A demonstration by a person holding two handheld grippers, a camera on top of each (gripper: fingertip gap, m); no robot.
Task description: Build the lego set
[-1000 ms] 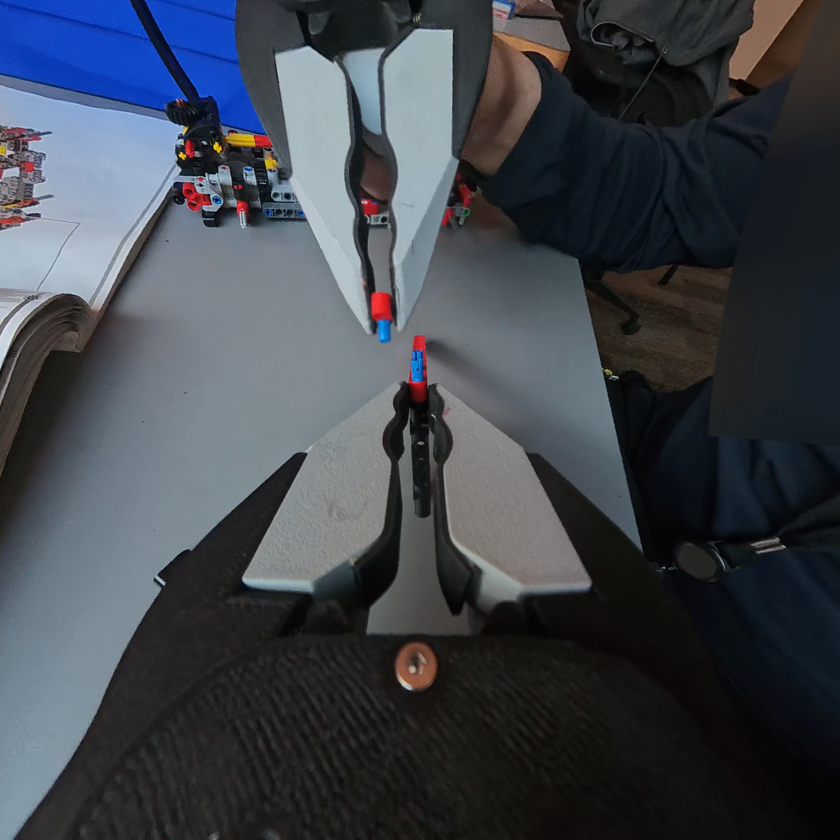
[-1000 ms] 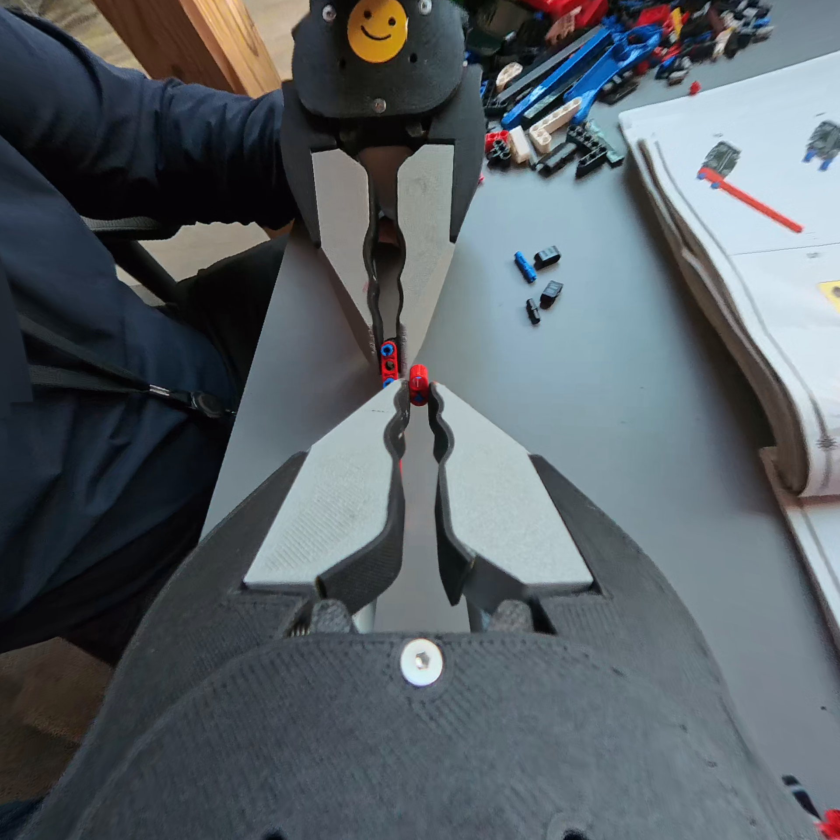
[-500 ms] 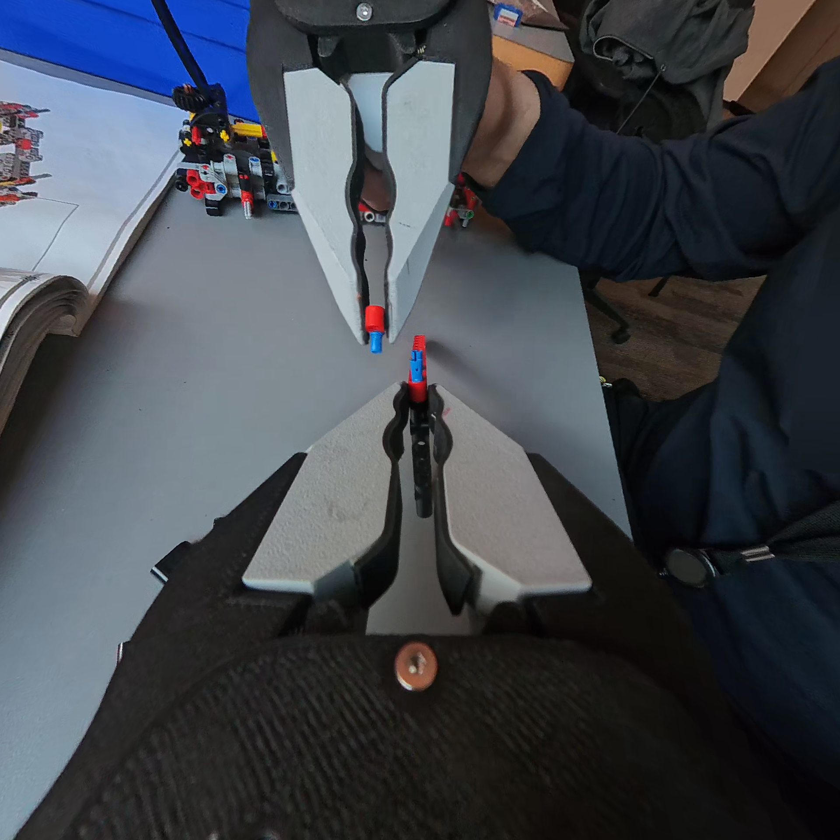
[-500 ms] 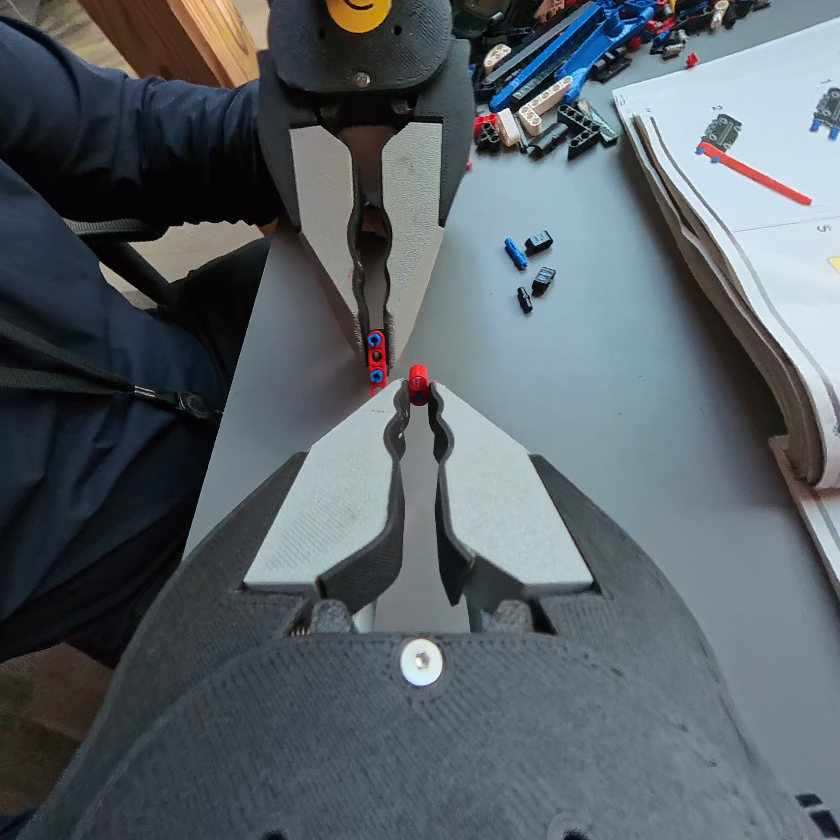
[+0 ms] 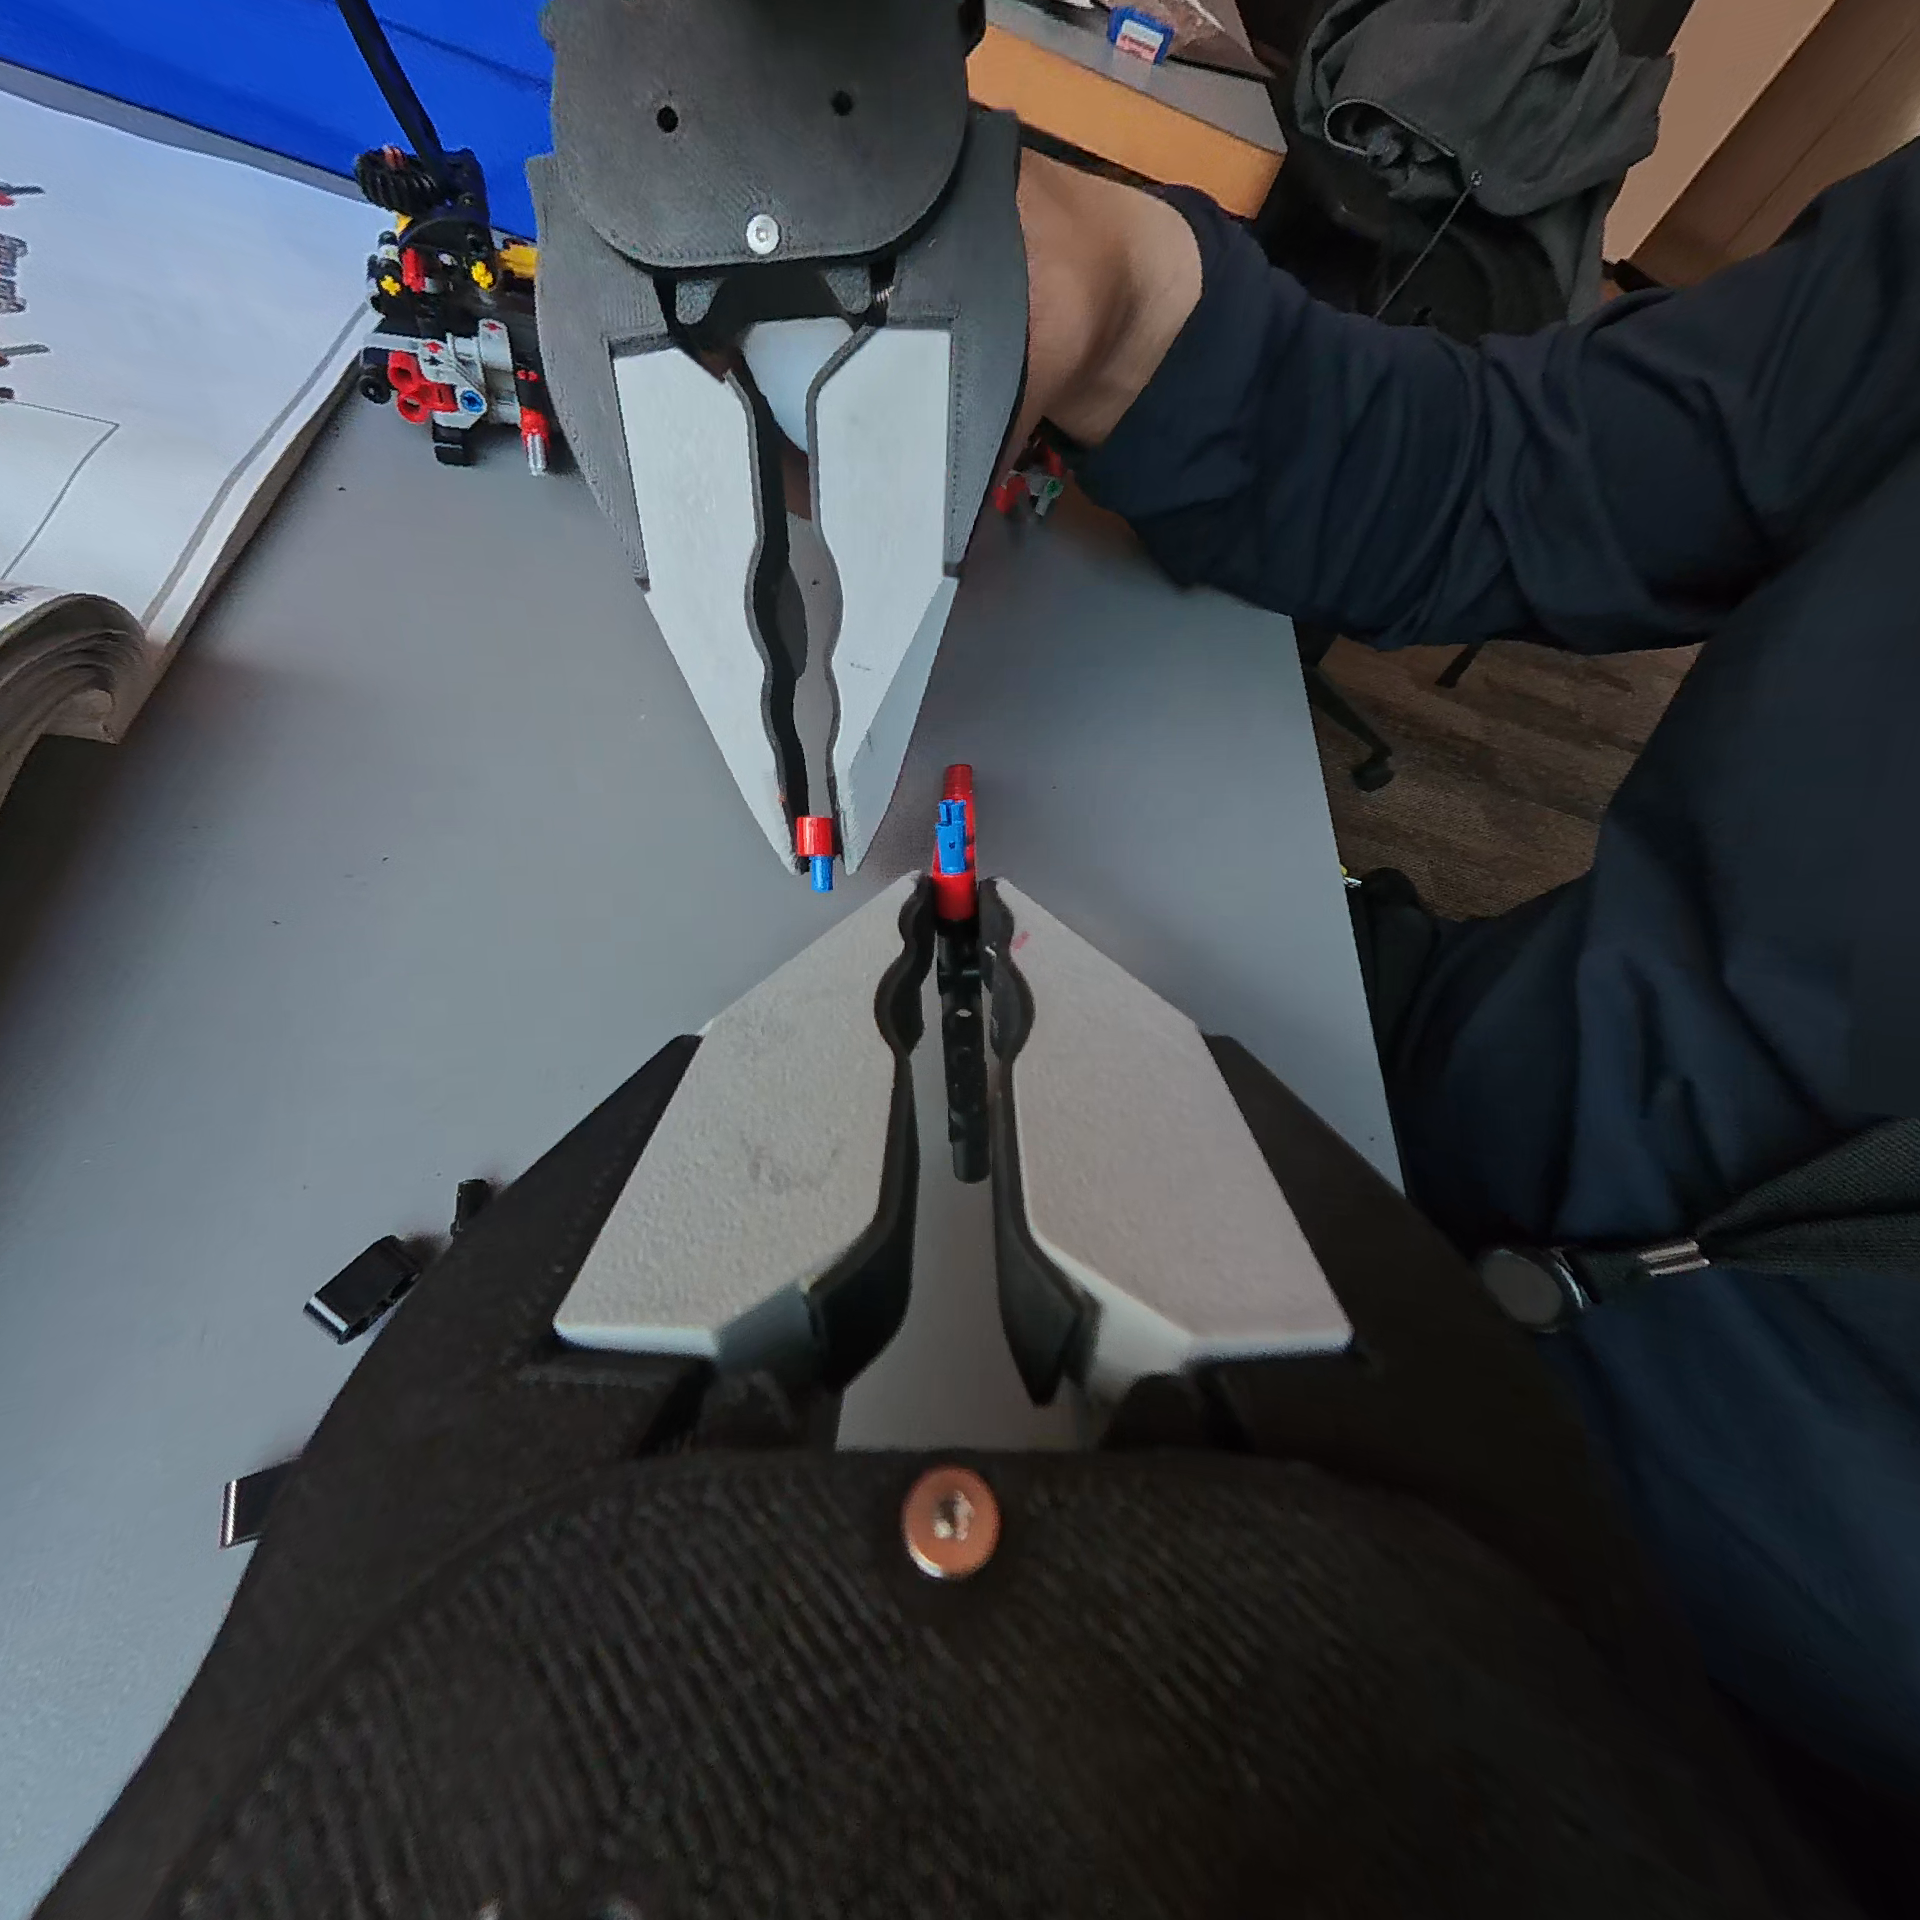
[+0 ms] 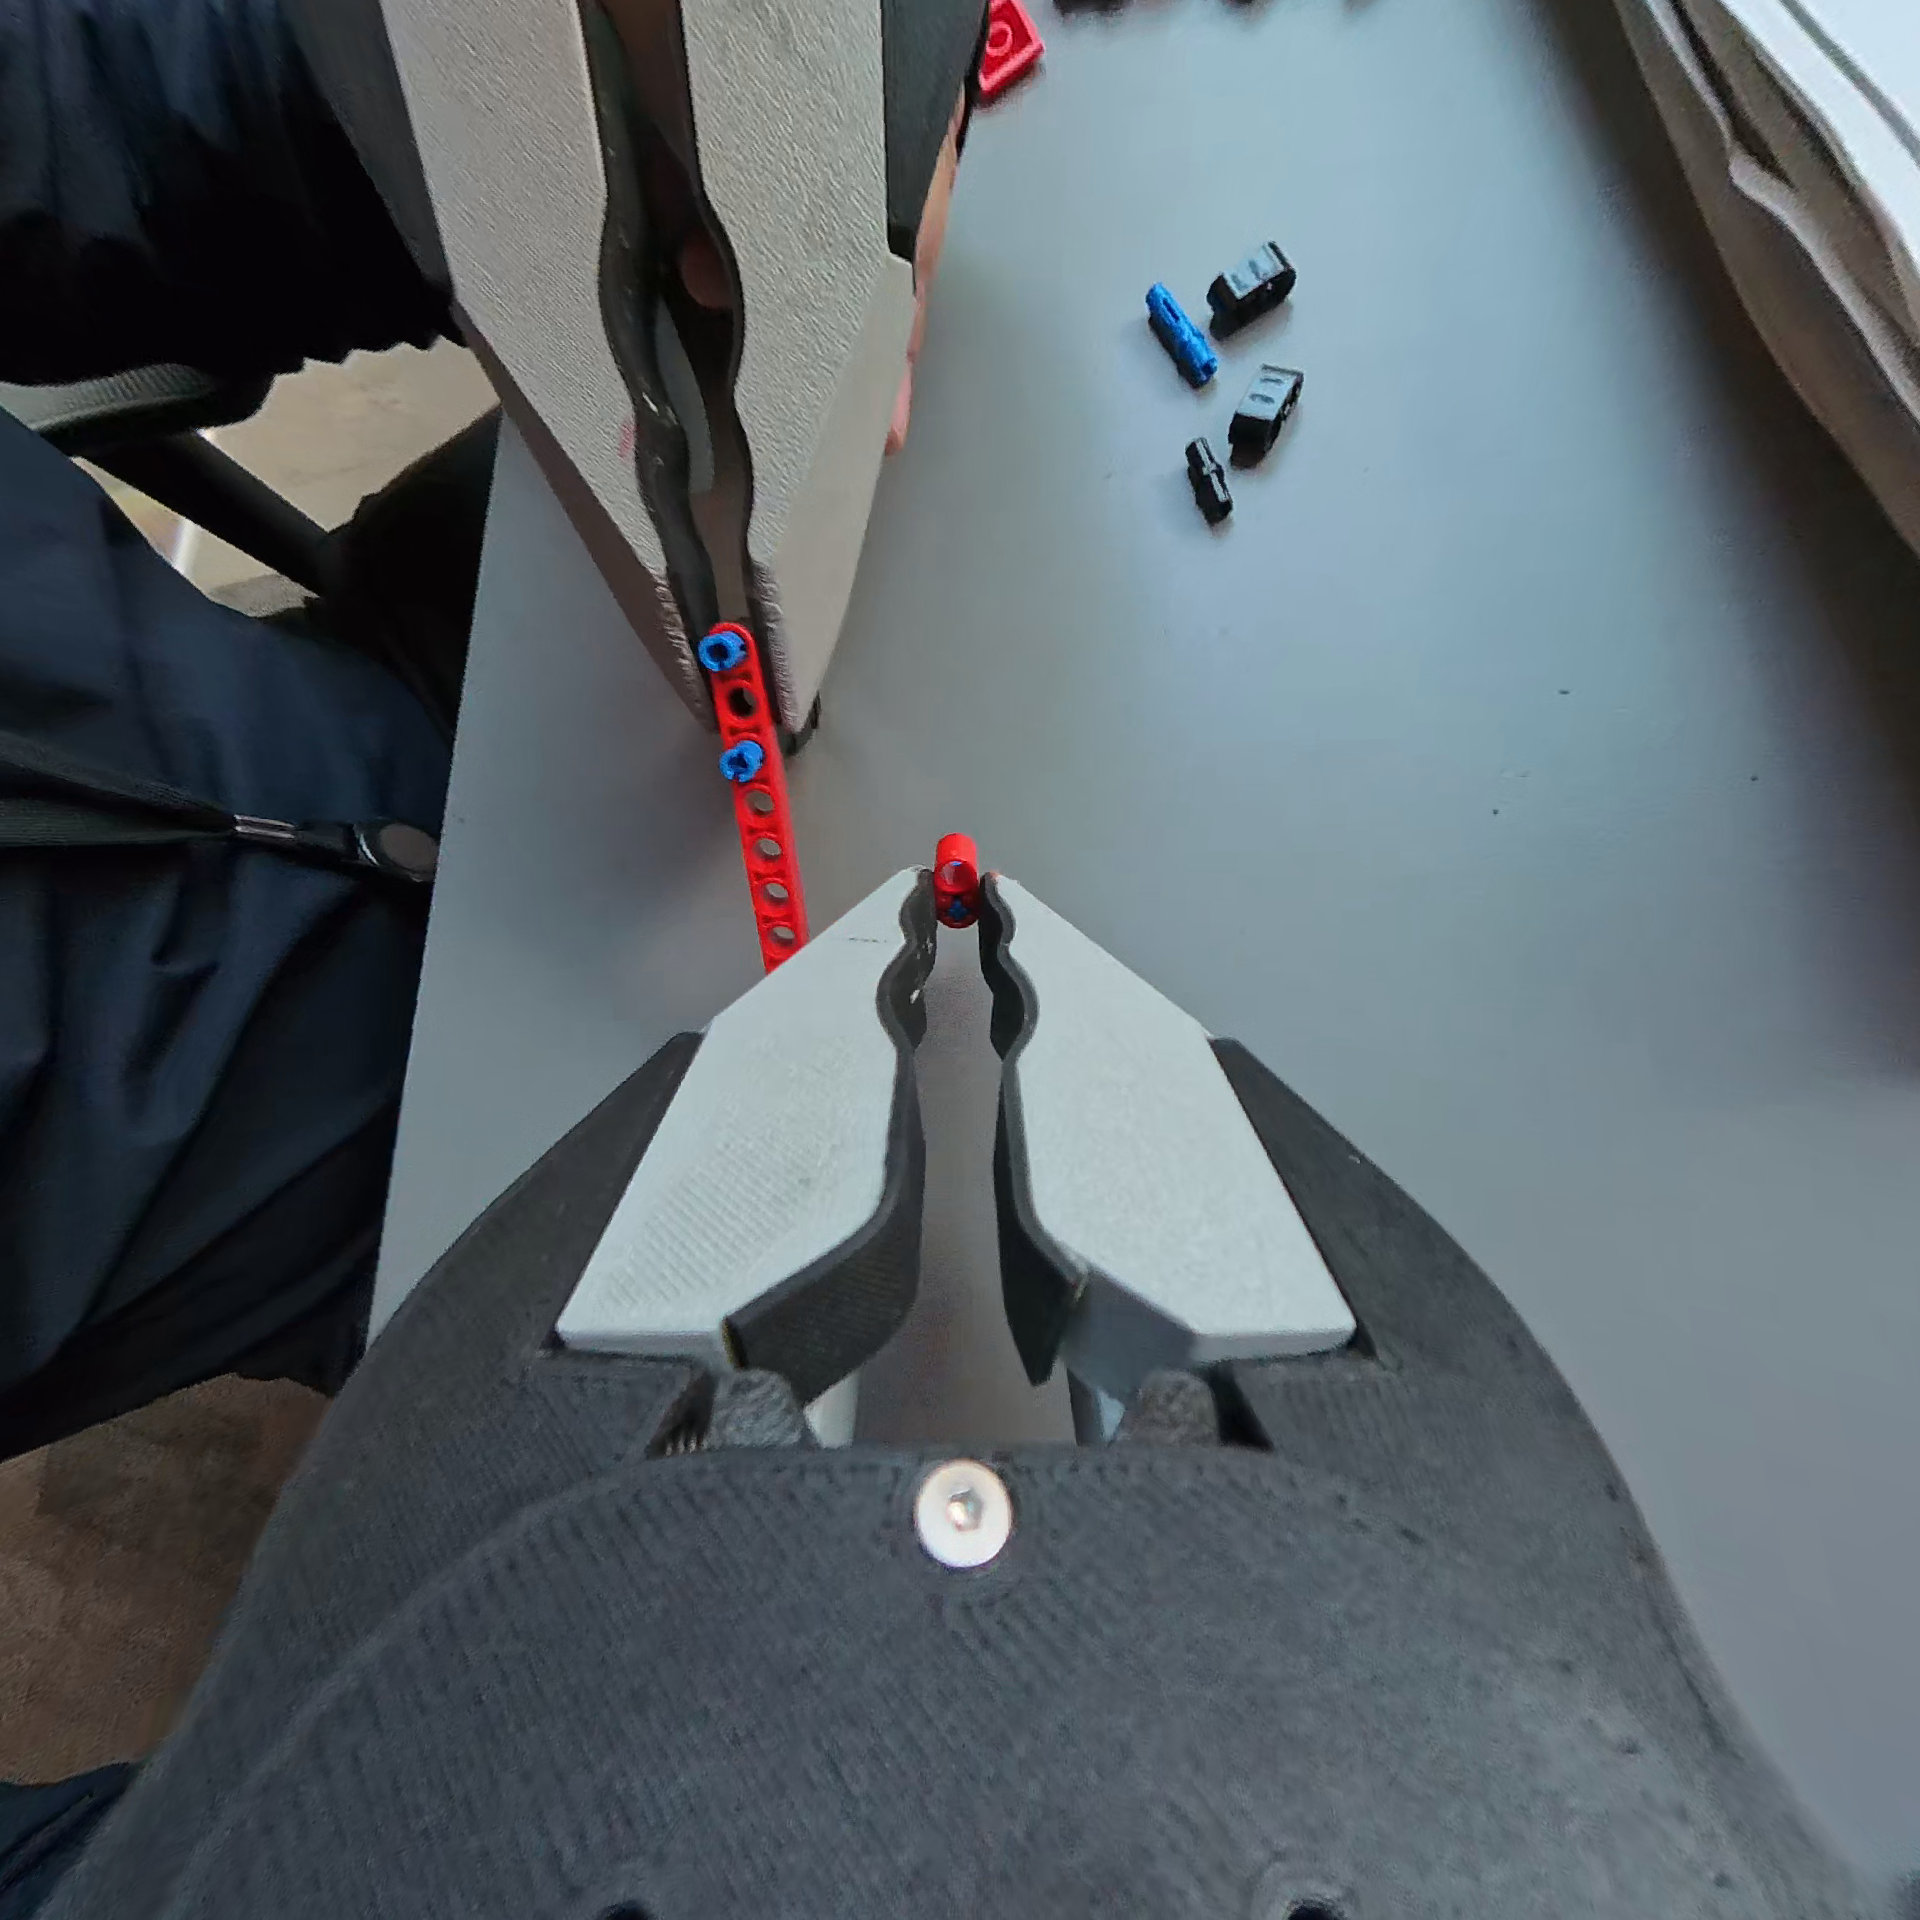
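While the slim red plastic beam with a row of round holes [image 6: 764, 821] was clamped at one end between the pads of the left hand-held gripper [image 5: 951, 883], two short blue pins [image 6: 740, 761] stood in its holes near the grip. Something dark also sat farther back between those fingers; what it was could not be told. The right hand-held gripper [image 6: 956, 883] was pinched narrow on a small red cylindrical connector [image 6: 954, 868], with a blue stub [image 5: 821, 873] pointing out past its fingertips. The two held pieces hung above the grey worktop [image 6: 1351, 831], close to its edge by the person's dark sleeve [image 5: 1455, 436]. They were just beside each other, tip facing tip, and apart.

Farther out on the worktop lay a loose blue pin [image 6: 1179, 335] and three small black connectors [image 6: 1265, 400], well clear of both grippers. An open instruction booklet [image 5: 156, 343] lay along one side, with a partly built model of grey, black and red parts [image 5: 447, 343] at its corner. Nothing lay between the two held pieces.
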